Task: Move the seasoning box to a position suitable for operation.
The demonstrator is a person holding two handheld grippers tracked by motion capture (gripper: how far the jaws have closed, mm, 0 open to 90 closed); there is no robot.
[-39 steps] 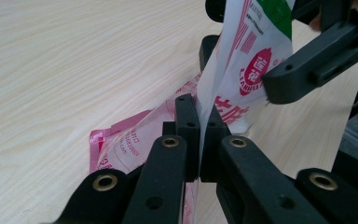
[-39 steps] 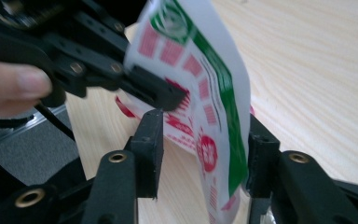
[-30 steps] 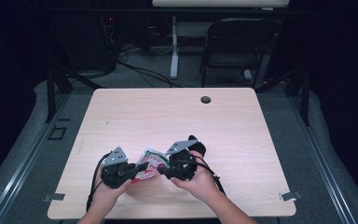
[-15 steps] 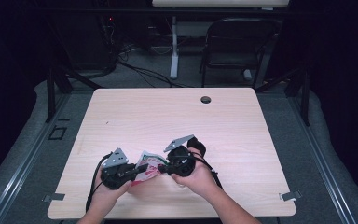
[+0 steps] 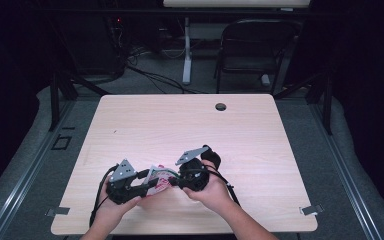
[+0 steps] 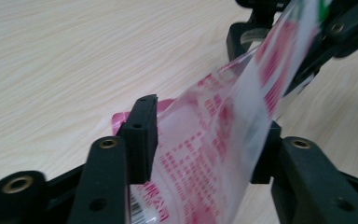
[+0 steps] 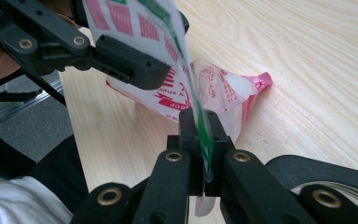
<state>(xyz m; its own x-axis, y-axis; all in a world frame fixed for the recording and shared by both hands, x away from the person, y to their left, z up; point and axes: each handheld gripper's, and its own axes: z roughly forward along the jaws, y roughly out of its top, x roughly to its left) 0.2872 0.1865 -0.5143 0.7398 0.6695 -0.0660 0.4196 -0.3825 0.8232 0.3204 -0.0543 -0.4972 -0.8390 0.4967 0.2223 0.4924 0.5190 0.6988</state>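
The left tool (image 6: 205, 140) has just spread around the packet (image 6: 214, 154); the right tool (image 7: 203, 135) pinches its edge.

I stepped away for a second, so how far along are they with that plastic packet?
Done: the right gripper is clamped on the packet's edge. In hand: the left gripper's jaws have just been opening, the packet between them unpinched. Left: it is not yet down on the table.
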